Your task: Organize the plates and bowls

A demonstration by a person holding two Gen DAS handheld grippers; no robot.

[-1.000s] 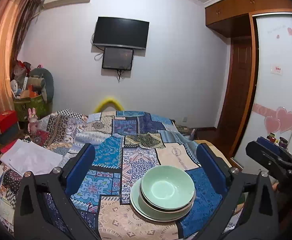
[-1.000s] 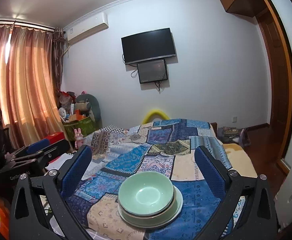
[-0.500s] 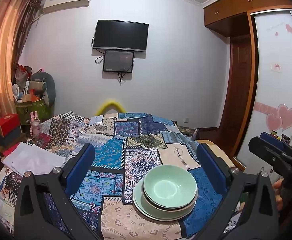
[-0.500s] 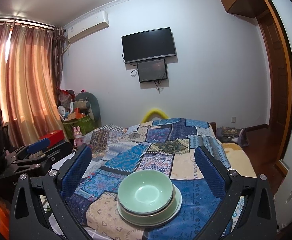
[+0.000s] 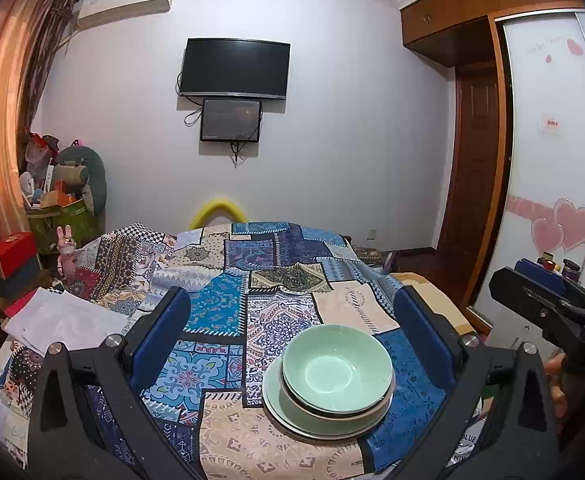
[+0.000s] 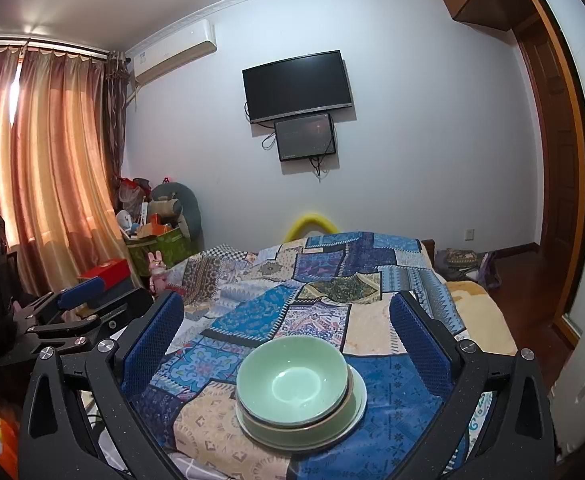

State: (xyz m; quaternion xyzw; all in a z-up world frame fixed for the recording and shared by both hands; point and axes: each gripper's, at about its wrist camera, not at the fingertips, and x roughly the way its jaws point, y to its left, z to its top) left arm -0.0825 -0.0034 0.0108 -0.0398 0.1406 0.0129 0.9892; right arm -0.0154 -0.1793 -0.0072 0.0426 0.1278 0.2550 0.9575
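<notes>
A pale green bowl [image 5: 337, 365] sits nested on another bowl and a pale green plate [image 5: 284, 412], one stack on the patchwork bedspread. The bowl [image 6: 292, 385] and the plate [image 6: 357, 405] also show in the right wrist view. My left gripper [image 5: 291, 316] is open and empty, raised above and behind the stack. My right gripper [image 6: 286, 314] is open and empty too, held back from the stack. Each gripper shows at the edge of the other's view: the right one [image 5: 548, 300] and the left one [image 6: 80, 312].
The patchwork bedspread [image 5: 228, 304] covers a bed. White folded cloth [image 5: 60, 320] lies at its left side. A box of toys [image 6: 160, 240] and curtains [image 6: 44, 184] stand at the left, a wardrobe [image 5: 552, 184] at the right, a TV [image 5: 236, 68] on the far wall.
Both grippers have drawn slightly back and up from the stack. The stack has not moved.
</notes>
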